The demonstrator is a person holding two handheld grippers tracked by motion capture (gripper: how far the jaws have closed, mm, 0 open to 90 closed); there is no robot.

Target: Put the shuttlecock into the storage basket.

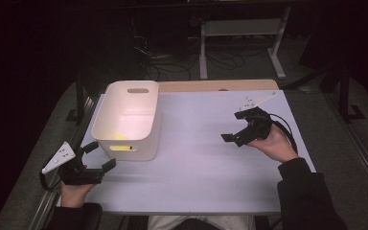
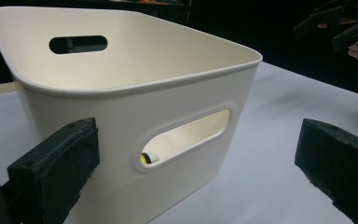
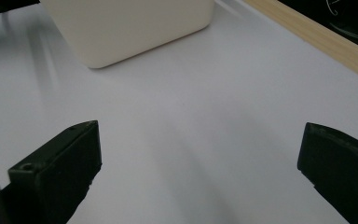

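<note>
I hold my left gripper (image 1: 97,156), jaws spread, beside the white bin (image 1: 127,120) near the worktop's left edge; light, stiff plastic, best gripped at its handle slot (image 2: 185,136).

A white-topped bench (image 1: 196,158) is lit brightly from above, with a bare wooden strip (image 1: 220,86) seen along its far edge. The room beyond is left almost black. Grey floor (image 1: 350,158) is seen on both sides of the bench. A white metal frame with two legs (image 1: 239,33) is stood behind it, and loose dark cables (image 1: 172,62) are strewn on the floor there. A dark stand (image 1: 347,91) is placed at the right.
</note>
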